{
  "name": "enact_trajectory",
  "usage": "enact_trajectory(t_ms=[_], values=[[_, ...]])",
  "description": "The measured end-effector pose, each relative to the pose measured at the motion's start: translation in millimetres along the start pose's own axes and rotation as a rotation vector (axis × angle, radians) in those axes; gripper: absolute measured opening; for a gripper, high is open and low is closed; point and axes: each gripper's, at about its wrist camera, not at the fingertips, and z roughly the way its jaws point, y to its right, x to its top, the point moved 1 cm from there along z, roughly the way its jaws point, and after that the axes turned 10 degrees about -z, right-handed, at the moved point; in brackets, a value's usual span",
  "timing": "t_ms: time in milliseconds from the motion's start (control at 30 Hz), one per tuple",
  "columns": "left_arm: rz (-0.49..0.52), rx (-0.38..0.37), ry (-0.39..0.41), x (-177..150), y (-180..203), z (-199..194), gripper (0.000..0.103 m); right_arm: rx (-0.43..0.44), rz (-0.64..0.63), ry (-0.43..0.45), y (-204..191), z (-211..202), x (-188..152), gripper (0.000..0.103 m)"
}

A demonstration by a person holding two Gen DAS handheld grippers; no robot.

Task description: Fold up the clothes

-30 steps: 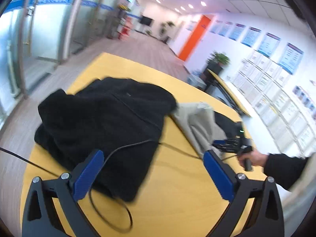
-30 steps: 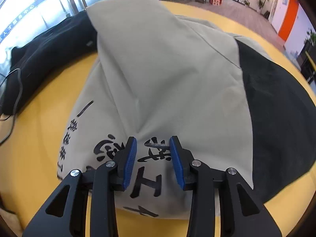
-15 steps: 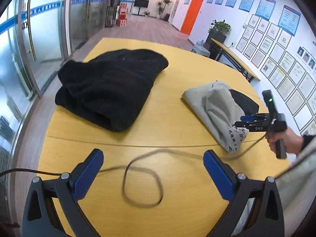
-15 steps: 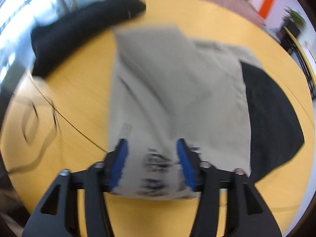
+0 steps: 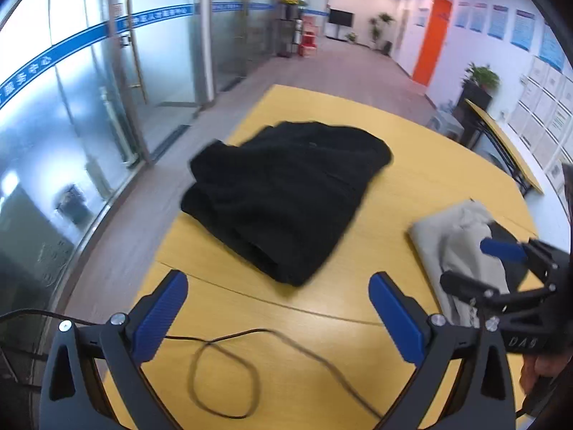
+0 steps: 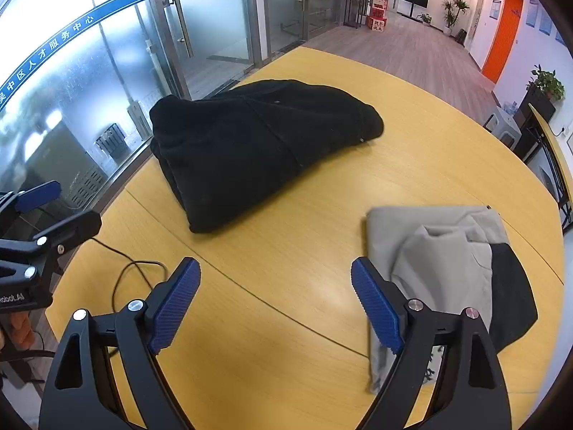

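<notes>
- Right tool (image 6: 275,308) has let go of the folded grey printed garment (image 6: 440,265) and pulled back, jaws wide.
- Left tool (image 5: 277,317) gapes empty too.
- Next probably: the bulky black fleece garment (image 5: 286,197) ahead on the yellow wooden counter (image 6: 286,322).

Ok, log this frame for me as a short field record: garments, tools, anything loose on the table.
black garment: folded, table's far left
grey garment: folded, near right, black panel on its right side
left tool: open, empty, above table
right tool: open, empty, beside grey garment
cable: looped on yellow table
</notes>
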Motion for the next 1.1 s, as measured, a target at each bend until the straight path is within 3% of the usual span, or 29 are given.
enact_trajectory(t_ms=[300, 467, 667, 1100], values=[[-0.053, 0.065, 0.020, 20, -24, 1, 0.103, -0.046, -0.068, -0.058, 0, 47, 13, 0.087], [-0.064, 0.174, 0.048, 24, -29, 3, 0.103, -0.047, -0.083, -0.082, -1, 59, 16, 0.087], [-0.128, 0.164, 0.015, 26, -41, 13, 0.103, -0.047, -0.104, -0.087, -5, 69, 25, 0.087], [-0.121, 0.203, -0.019, 38, -42, 31, 0.103, -0.055, -0.108, -0.102, -9, 87, 39, 0.087]])
